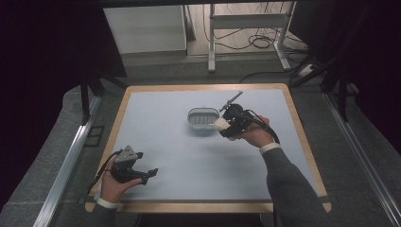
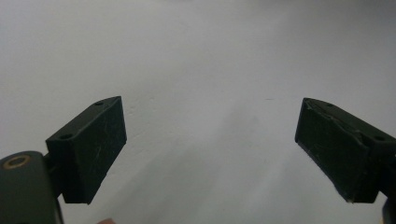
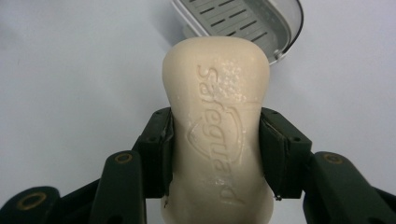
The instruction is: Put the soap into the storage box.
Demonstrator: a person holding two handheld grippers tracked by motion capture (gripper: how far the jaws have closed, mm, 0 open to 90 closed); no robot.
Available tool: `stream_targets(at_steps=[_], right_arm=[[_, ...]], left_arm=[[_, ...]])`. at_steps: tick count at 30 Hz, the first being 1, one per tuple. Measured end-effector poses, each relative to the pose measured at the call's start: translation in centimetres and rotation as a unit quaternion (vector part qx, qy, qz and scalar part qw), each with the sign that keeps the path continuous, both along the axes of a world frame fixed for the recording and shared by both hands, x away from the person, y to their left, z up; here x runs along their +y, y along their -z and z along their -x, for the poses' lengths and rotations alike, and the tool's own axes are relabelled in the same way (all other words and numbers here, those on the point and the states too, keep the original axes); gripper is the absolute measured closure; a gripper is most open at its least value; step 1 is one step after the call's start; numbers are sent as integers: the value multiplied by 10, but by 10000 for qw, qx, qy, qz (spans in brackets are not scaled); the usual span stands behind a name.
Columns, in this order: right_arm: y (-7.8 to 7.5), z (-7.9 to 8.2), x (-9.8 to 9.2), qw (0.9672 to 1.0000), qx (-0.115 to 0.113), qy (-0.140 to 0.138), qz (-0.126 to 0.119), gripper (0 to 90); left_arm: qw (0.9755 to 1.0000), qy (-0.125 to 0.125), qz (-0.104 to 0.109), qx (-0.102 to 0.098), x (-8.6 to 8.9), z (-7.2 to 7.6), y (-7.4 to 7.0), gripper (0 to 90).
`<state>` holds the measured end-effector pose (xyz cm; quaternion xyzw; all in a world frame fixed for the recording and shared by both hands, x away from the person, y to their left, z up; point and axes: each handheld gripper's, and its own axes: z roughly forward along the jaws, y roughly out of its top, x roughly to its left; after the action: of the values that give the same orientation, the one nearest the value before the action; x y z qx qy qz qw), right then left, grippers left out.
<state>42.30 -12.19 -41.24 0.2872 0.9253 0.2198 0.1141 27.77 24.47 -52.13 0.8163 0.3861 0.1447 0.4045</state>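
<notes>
While the bar of soap (image 3: 215, 126) sits clamped across its middle between my right gripper's (image 3: 215, 154) two black jaws, its long axis runs straight out along the jaws, with the rounded far end aimed at the soap dish (image 3: 280, 28) just beyond it. The stamped lettering on the upper face reads lengthwise down the bar, so the broad face is turned up toward the camera. From the high view, the soap (image 1: 219, 125) shows as a pale lump poking out toward the left of the right gripper (image 1: 226, 126), held just off the right rim of the grey dish (image 1: 203, 119), which stands near the middle of the blue-grey table (image 1: 179, 156); I cannot tell from there whether the soap touches the rim. My right hand (image 1: 255, 135) reaches in from the lower right, sleeve angled up across the table, wrist bent so the gripper points left toward the dish. My left hand (image 1: 113, 182) rests near the front left corner of the table, and the left gripper (image 1: 150, 173) has its jaws wide apart with nothing but bare table between them (image 2: 210, 149). The near end of the soap is cut off at the bottom of the right gripper view, and the dish is cropped at its top edge, showing a slotted floor.
</notes>
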Motion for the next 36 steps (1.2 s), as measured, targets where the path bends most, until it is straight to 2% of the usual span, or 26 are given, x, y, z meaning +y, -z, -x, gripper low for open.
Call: stream_targets(at_steps=[14,22,36], right_arm=[[-4,-20,15,10000,-8,-83,4,490],[-1,-27,20,10000,1,-75,-32,490],[7,-36,26,9999,9,-112,50,490]], left_arm=[[10000,-1,2,8,0,0,0,94],[10000,8,-6,18,0,0,0,93],[10000,11,2,33,0,0,0,92]])
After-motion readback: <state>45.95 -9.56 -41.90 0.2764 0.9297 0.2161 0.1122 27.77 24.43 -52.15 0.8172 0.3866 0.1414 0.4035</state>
